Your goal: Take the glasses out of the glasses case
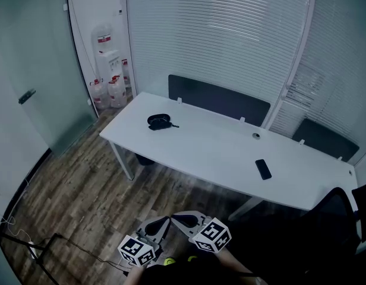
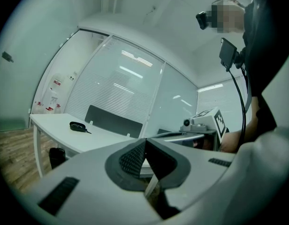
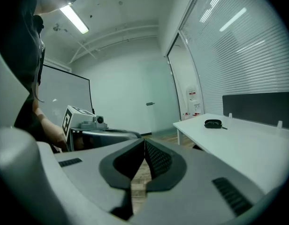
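The black glasses case lies closed near the left end of the white table, with a thin cord beside it. It also shows small and far off as the case in the left gripper view and the case in the right gripper view. Both grippers hang low by the person's body, well short of the table. The left gripper and the right gripper point at each other, tips nearly meeting. Each has its jaws shut with nothing between them.
A black phone lies on the table's right part. Dark partition panels stand along the table's far edge. A black chair sits at the near right. Water bottles stand in the far left corner on the wooden floor.
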A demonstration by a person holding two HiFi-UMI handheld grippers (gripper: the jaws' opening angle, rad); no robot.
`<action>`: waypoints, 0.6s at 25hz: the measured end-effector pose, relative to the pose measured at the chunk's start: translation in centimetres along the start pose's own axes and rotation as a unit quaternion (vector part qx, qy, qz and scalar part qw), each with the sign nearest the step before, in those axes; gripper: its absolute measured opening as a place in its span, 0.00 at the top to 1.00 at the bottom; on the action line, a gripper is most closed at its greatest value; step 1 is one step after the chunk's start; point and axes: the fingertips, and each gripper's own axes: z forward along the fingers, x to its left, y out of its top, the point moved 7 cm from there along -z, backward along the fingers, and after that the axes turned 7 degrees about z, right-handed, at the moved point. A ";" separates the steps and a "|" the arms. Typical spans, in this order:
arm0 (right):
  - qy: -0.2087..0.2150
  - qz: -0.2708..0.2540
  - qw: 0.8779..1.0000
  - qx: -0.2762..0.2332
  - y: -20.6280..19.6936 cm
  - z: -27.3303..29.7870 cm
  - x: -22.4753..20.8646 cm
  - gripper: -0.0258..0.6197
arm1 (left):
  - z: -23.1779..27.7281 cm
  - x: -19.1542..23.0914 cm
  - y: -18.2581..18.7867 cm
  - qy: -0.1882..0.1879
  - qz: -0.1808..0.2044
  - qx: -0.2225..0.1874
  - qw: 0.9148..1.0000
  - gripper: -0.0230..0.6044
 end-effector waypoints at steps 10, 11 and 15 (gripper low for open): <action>-0.004 -0.008 1.000 0.018 -0.5 1.5 1.6 0.94 | -2.0 0.7 -0.4 -0.007 0.002 0.011 1.000 0.95; -0.002 -0.003 1.000 0.021 -0.5 1.7 1.8 0.94 | -2.2 0.8 -0.4 -0.006 0.000 0.010 1.000 0.95; 0.004 0.011 1.000 0.021 -0.6 2.0 2.1 0.94 | -2.7 1.0 -0.5 -0.003 -0.007 0.005 1.000 0.95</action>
